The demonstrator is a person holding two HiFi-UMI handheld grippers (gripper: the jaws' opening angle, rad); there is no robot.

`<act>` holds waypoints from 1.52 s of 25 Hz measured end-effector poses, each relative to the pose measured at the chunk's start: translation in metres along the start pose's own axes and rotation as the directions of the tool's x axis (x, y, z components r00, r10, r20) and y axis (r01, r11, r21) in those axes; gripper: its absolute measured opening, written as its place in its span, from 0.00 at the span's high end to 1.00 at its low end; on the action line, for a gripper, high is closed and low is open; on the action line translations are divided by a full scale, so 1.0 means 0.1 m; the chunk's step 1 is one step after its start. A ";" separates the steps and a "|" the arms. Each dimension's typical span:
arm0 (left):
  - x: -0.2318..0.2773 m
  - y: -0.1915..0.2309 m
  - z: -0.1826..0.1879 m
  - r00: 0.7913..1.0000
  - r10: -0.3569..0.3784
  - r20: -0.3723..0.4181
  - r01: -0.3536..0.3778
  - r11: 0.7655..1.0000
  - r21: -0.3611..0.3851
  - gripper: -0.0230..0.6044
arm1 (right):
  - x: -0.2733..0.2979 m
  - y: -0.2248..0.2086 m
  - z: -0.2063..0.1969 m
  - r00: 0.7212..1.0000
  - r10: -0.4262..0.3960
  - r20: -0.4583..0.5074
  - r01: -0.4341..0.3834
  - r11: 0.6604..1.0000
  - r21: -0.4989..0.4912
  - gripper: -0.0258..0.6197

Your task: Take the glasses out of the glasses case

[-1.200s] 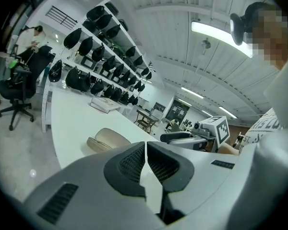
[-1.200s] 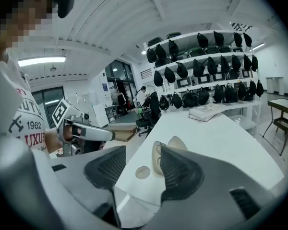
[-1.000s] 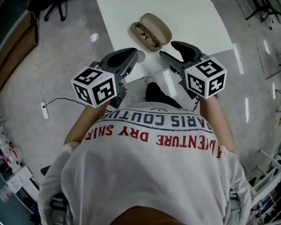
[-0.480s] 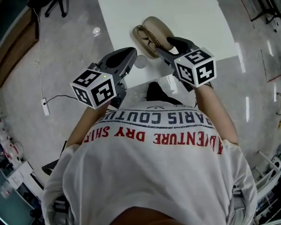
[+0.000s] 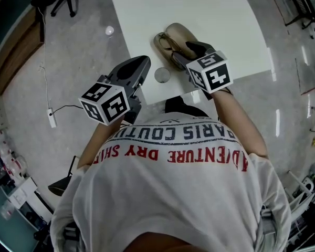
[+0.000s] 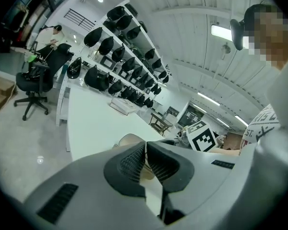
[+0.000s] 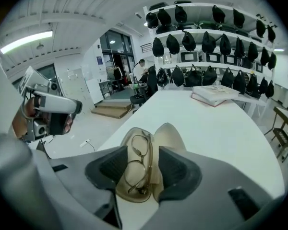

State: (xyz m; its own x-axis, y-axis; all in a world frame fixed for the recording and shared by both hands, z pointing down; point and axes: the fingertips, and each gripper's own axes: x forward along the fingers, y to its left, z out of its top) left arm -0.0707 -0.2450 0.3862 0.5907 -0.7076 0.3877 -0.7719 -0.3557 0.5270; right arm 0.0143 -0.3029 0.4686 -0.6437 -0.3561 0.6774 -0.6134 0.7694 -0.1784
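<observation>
My right hand-held gripper [image 7: 139, 169] is over the near end of the open glasses case [image 7: 169, 134], which lies near the front edge of the white desk [image 5: 199, 9]. Its jaws are closing but still released. The folded glasses [image 7: 137, 159] lie in the case's shell between the pads, untouched. The raised lid sits just beside the right pad and the shell's rim just beside the left one.

My left hand-held gripper [image 6: 145, 158] hangs off the desk's front corner, clenched on nothing, well apart from the case.

Farther along the desk lies a book [image 7: 213, 95], and shelves of dark bags [image 7: 206, 37] stand behind it. An office chair [image 6: 34, 83] stands on the floor, and a cable [image 5: 51, 117] lies there.
</observation>
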 end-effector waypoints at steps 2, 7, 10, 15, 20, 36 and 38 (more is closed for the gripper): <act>-0.02 0.06 -0.01 1.000 0.006 -0.001 -0.006 1.000 -0.005 0.91 | 0.08 -0.02 -0.03 0.999 -0.021 -0.027 0.021 1.000 -0.010 0.65; -0.03 0.16 -0.04 1.000 0.019 -0.006 -0.019 1.000 -0.020 0.91 | 0.23 -0.05 -0.13 0.996 -0.037 -0.077 0.036 0.999 -0.020 0.66; -0.03 0.20 -0.04 1.000 0.021 -0.008 -0.021 0.999 -0.028 0.91 | 0.29 -0.09 -0.14 0.992 -0.072 -0.104 0.068 0.997 -0.044 0.67; -0.07 0.28 -0.12 1.000 0.029 -0.012 -0.029 0.998 -0.051 0.91 | 0.36 -0.14 -0.21 0.977 -0.152 -0.152 0.130 0.981 -0.147 0.68; -0.08 0.36 -0.16 0.999 0.033 -0.012 -0.034 0.997 -0.076 0.91 | 0.40 -0.17 -0.28 0.956 -0.203 -0.211 0.143 0.953 -0.269 0.71; -0.18 0.52 -0.33 0.999 0.046 0.009 -0.044 0.990 -0.138 0.91 | 0.52 -0.08 -0.38 0.931 -0.201 -0.303 0.071 0.917 -0.392 0.89; -0.20 0.53 -0.35 0.999 0.049 0.014 -0.047 0.988 -0.145 0.91 | 0.52 -0.06 -0.38 0.930 -0.199 -0.309 0.063 0.915 -0.397 0.89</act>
State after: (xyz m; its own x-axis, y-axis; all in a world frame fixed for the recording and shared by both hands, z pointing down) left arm -0.1155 -0.2280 0.4329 0.5487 -0.7328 0.4024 -0.7565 -0.2303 0.6121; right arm 0.0018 -0.3064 0.5321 -0.3352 -0.3200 0.8861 -0.4204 0.8925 0.1633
